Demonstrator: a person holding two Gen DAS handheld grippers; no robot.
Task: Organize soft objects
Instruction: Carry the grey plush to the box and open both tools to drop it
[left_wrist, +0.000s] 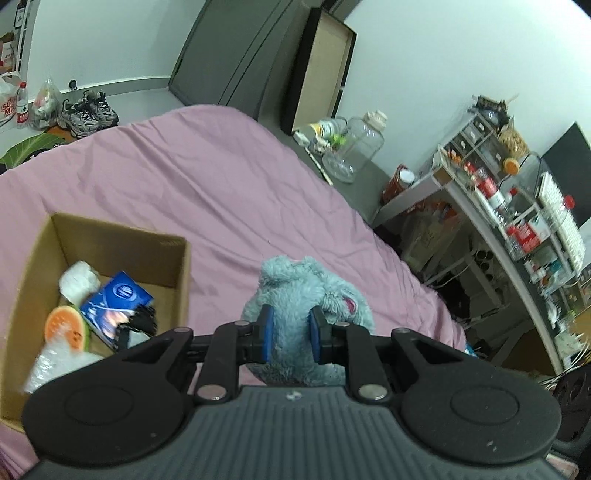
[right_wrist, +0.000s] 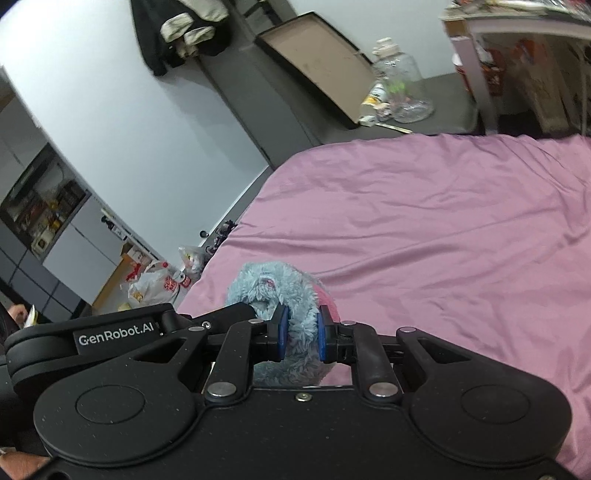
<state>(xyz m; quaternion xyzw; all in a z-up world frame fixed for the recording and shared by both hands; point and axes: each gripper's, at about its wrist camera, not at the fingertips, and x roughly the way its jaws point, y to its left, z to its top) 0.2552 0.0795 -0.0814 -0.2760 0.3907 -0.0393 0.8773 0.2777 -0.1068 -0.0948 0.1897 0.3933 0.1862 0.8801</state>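
Low in the centre of both views, the left claw and right claw each clench the same fluffy blue-grey plush toy above a pink bed. At lower left of the left view sits an open cardboard box holding small items.
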